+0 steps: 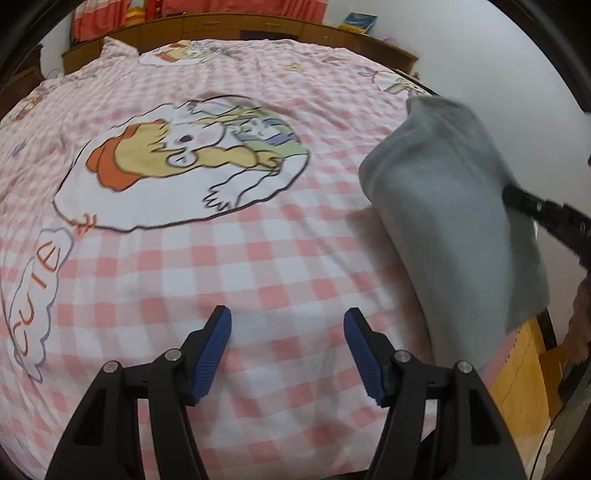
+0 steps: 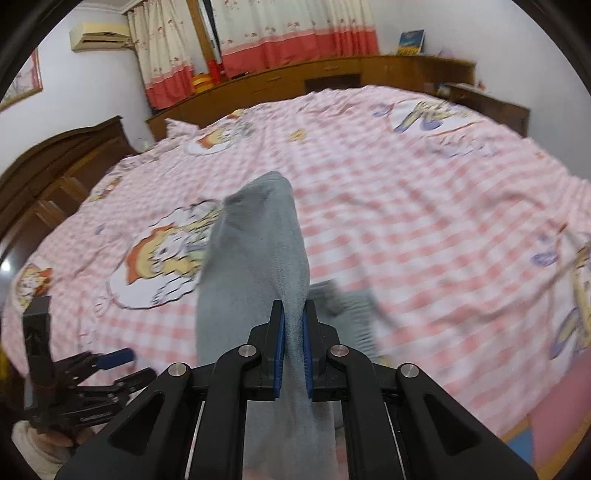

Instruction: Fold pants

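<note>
Grey pants (image 2: 255, 258) hang lifted off the pink checked bedspread (image 2: 424, 229), pinched between the blue pads of my right gripper (image 2: 293, 314), which is shut on the fabric. The cloth rises ahead of the jaws and drapes below them; a ribbed part (image 2: 351, 306) trails on the bed. In the left wrist view the same pants (image 1: 450, 206) hang at the right, with a black part of the right gripper (image 1: 546, 214) beside them. My left gripper (image 1: 288, 319) stands open over the bedspread (image 1: 258, 258), nothing between its fingers. It also shows in the right wrist view as the left gripper (image 2: 110, 360).
A cartoon print (image 1: 184, 162) lies ahead of the left gripper. Wooden cabinets (image 2: 332, 77) and curtains (image 2: 295, 33) line the far side of the bed; a dark wooden wardrobe (image 2: 55, 166) stands at the left. The bed's near edge and yellow floor (image 1: 524, 369) lie lower right.
</note>
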{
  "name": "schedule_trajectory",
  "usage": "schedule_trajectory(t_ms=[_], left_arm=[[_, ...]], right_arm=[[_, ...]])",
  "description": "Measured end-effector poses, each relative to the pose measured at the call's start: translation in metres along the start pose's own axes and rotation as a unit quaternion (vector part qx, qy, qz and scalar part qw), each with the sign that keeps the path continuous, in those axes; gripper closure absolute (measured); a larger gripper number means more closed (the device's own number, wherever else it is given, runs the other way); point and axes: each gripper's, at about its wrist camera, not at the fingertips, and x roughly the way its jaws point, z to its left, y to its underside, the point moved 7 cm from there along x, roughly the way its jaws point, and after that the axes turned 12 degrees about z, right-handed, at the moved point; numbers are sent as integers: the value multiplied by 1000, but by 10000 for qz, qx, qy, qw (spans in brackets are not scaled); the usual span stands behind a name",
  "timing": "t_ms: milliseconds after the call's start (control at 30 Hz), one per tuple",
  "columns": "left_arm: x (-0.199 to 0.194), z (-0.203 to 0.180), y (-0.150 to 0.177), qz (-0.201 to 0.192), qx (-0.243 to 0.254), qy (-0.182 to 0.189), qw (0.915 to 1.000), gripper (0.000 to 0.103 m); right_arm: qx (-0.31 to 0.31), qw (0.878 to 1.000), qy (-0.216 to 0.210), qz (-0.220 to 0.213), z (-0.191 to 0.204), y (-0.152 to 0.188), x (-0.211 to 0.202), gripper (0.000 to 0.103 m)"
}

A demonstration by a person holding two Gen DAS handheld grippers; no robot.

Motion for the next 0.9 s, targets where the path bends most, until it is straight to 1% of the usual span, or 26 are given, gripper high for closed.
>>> schedule_trajectory(t_ms=[100,267,367,467,500,533,600,667,700,800,833,867,900], left_arm=[[-1,-15,-5,-32,178,34,9998,36],[-5,-46,-20,-134,554,108,9983,36],[-10,-68,-36,-335,821,199,9959,36],[-13,-88,-52,-536,1039,328,9926,37],[-14,-97,-59,-626,1125,452,9906,42],[-14,-105,-64,-693,1192,571,9888,54],[-11,-117,-72,-715,1299,733,9862,69],[-2,-130,-80,-670,1419,880,9837,71],[7,-137,-83,-612,1501,878,9829,71],[35,-141,-89,-428,1656,358,9846,73],[48,-140,-90,-286,1681,241,9851,73],[59,-139,-90,-178,1684,227,9853,73],[66,-139,-91,-189,1677,232,9854,73]], right_arm=[[99,9999,86,75,-18,-2,6,94],[358,9981,214,446,-43,8,43,94],[607,9965,170,554,-56,15,60,93],[659,9962,162,537,-62,18,61,93],[641,9964,157,524,-61,19,60,93],[616,9967,166,508,-61,19,58,93],[593,9969,186,483,-60,20,54,93],[594,9970,228,433,-60,21,50,93],[606,9970,271,409,-61,22,48,92],[626,9969,400,275,-64,26,38,92],[605,9970,416,231,-63,26,35,92],[584,9973,403,191,-62,27,31,92],[546,9978,354,141,-59,28,27,92]])
